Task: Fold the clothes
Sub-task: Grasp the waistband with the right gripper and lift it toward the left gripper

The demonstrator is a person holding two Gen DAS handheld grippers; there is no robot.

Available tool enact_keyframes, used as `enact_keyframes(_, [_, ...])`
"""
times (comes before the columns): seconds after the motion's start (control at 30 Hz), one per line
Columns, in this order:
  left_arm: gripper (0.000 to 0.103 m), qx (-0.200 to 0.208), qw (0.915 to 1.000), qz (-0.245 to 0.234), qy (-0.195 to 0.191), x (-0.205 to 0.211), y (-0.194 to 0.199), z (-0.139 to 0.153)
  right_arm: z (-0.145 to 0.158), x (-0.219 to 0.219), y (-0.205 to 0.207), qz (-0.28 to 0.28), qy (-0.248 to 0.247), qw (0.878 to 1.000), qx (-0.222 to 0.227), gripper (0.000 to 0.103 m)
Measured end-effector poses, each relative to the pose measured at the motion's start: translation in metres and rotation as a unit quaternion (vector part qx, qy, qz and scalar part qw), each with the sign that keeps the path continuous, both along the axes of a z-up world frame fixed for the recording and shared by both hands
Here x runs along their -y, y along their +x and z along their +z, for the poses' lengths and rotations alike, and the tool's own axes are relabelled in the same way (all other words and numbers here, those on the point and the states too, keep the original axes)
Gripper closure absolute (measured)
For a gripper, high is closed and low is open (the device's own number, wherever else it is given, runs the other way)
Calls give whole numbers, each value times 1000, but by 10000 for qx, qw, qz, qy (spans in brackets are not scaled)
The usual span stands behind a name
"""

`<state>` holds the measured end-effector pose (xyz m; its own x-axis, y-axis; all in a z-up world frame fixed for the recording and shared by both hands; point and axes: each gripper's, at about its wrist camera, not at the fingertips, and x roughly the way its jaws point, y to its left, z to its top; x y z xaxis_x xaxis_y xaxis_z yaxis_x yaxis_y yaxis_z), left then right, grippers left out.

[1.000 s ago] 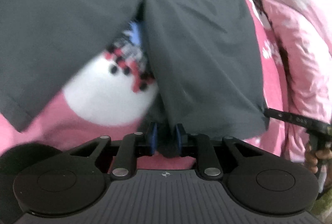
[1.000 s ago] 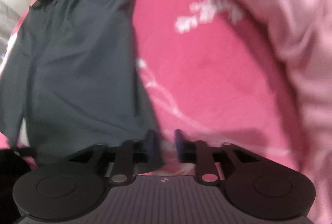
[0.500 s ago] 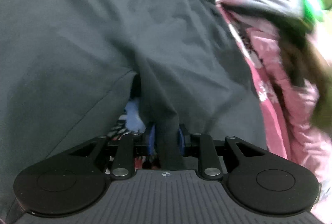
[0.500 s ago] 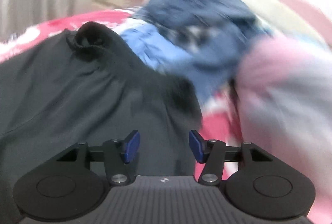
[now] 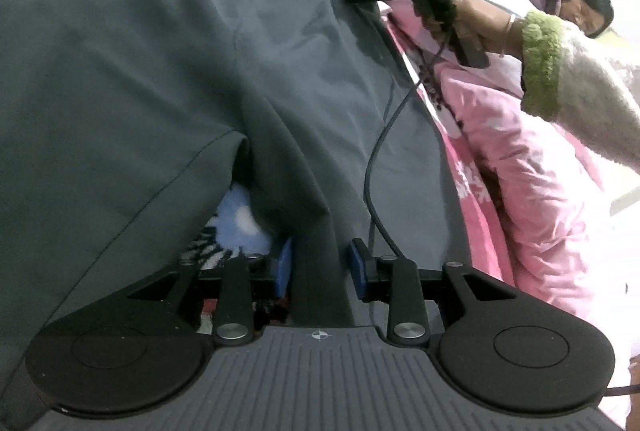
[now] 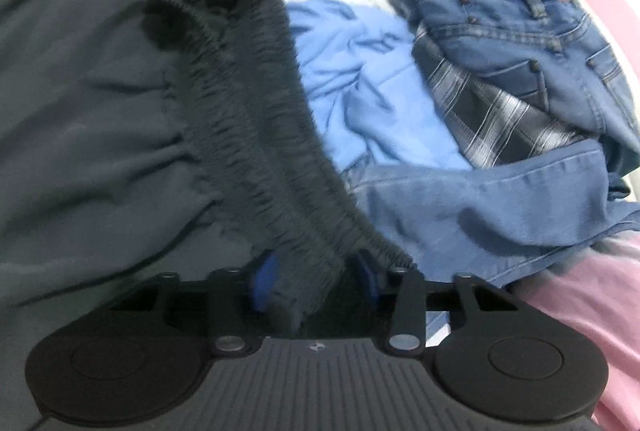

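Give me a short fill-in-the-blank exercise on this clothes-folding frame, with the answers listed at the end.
1. The right gripper has the ribbed elastic ____ of the dark grey shorts between its fingers.
2. The left gripper has a fold of the same shorts between its ____ pads.
3. Beside the light blue shirt lies a pair of blue ____ jeans.

Answers: waistband; blue; denim

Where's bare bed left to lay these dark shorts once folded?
Little shows. A pink sheet strip lies right of the right gripper, below the jeans. Beyond the dark shorts waistband is crowded: blue shirt, jeans. The pink quilt fills the right side.
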<state>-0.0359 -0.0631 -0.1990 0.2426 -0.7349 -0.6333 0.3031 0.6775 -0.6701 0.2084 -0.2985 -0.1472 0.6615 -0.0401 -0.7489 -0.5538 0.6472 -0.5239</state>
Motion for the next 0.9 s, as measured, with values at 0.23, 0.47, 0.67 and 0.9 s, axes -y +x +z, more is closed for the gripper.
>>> enact_keyframes(0.23, [73, 101, 9999, -44, -49, 5, 3, -2, 11, 8, -9, -211, -171, 9996, 56, 97])
enact_keyframes(0.47, [73, 200, 9997, -133, -57, 8, 1, 2, 17, 6, -13, -183, -477, 9983, 268, 97])
enact_keyframes(0.67, [73, 304, 9994, -188, -37, 11, 1, 3, 15, 10, -2, -272, -835, 9942, 620, 97])
enact_keyframes(0.9, [73, 261, 9994, -217, 23, 15, 4, -1, 1, 19, 20, -714, -640, 9935, 615, 97])
